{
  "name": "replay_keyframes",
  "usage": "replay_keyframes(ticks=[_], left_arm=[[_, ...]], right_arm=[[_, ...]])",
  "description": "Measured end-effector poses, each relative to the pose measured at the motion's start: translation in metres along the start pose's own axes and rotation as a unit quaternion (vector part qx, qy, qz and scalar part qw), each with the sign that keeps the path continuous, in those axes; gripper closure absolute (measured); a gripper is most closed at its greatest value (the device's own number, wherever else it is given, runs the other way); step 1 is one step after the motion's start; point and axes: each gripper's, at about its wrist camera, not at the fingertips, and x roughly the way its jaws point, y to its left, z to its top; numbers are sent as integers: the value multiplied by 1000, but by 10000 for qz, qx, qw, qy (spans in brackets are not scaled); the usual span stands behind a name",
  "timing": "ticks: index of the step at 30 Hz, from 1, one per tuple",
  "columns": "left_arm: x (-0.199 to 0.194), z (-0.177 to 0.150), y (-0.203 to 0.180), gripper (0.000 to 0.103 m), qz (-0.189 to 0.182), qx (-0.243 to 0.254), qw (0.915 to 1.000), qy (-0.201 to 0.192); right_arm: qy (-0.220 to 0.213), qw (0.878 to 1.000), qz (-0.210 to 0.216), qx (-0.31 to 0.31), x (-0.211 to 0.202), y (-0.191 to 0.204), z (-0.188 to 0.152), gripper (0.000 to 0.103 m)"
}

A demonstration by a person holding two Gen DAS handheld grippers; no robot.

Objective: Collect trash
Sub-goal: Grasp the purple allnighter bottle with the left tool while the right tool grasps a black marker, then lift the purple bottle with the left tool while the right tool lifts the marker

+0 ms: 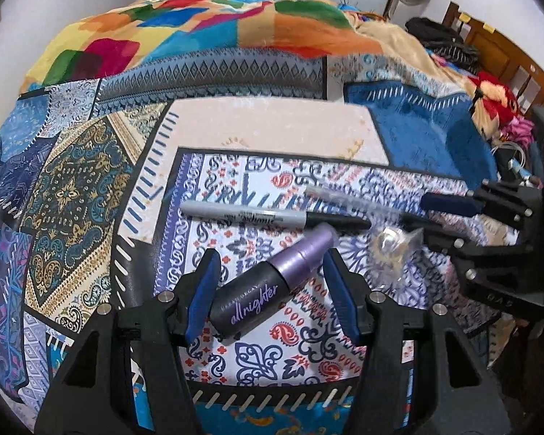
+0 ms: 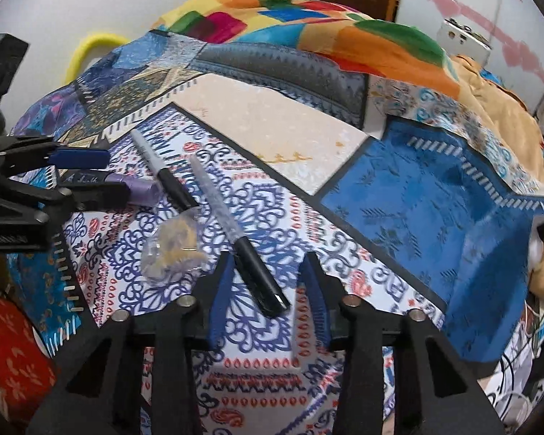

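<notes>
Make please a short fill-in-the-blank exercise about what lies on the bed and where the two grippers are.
1. The open left gripper has a ____ spray bottle between its fingers.
2. The marker beside the bottle has a black cap and a ____ barrel.
3. The black end of the clear pen lies between the fingers of the ____ gripper.
4. The crumpled wrapper is made of clear ____.

Missing words: purple; grey; right; plastic

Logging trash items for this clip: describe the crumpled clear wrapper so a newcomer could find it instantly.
On the patchwork bedspread, find the white panel printed with blue and red motifs. The crumpled clear wrapper lies there beside the glitter pen, just below the grey marker. It alone is transparent and wadded; its neighbours are rigid sticks and a purple bottle.
</notes>
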Motion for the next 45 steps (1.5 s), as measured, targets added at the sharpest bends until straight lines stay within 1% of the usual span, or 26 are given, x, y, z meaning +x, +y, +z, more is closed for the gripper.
replay_keyframes(ticks=[1, 4, 5, 6, 8, 9, 10, 13, 17, 19, 24, 29, 34, 39, 40, 45], left_arm=[[1, -3, -1, 45, 16, 13, 10000, 28], [3, -9, -2, 48, 5, -31, 10000, 76], [2, -11, -4, 51, 72, -10, 10000, 51], [2, -12, -5, 52, 84, 0, 10000, 47], [-1, -16, -8, 56, 84, -17, 10000, 50], [-2, -18, -10, 59, 114, -16, 9999, 40], [-2, -21, -12, 69, 95, -24, 9999, 78], [-5, -26, -16, 76, 209, -21, 9998, 61], [-9, -31, -22, 78, 327, -117, 9993, 108], [-12, -33, -24, 78, 324, -218, 9991, 166], [-31, -38, -28, 78, 311, -455, 9984, 92], [-72, -38, -33, 78, 339, -592, 9975, -164], [-123, -38, -41, 78, 349, -626, 9960, -526], [-179, -43, -54, 78, 400, -614, 9930, -928], [-193, -46, -57, 78, 420, -617, 9919, -1029], [-241, -61, -65, 78, 526, -629, 9873, -1360]], right_arm=[[-31, 9999, -52, -81, -1, 3, -1, 72], [-89, 9999, -57, -121, -2, 6, -4, 81], [-84, 9999, -43, -87, -2, 5, -4, 86], [-74, 10000, -11, -38, -2, 4, -4, 88], [-41, 9999, 28, 123, -4, 1, -6, 90], [-32, 9997, 75, 210, -4, 0, -6, 90], [-30, 9996, 97, 282, -5, -2, -8, 90], [43, 9986, 157, 497, -9, -4, -13, 90], [117, 9969, 163, 763, -15, -6, -19, 90], [130, 9961, 148, 859, -20, -7, -21, 90], [8, 9948, 116, 1012, -44, -9, -20, 90], [-273, 9941, 54, 1045, -82, -7, -14, 90], [-643, 9930, 5, 993, -126, 4, -8, 90], [-1004, 9911, 46, 872, -172, 23, -8, 90], [-1085, 9905, 77, 841, -183, 28, -8, 90], [-1389, 9877, 177, 697, -221, 54, -12, 90]])
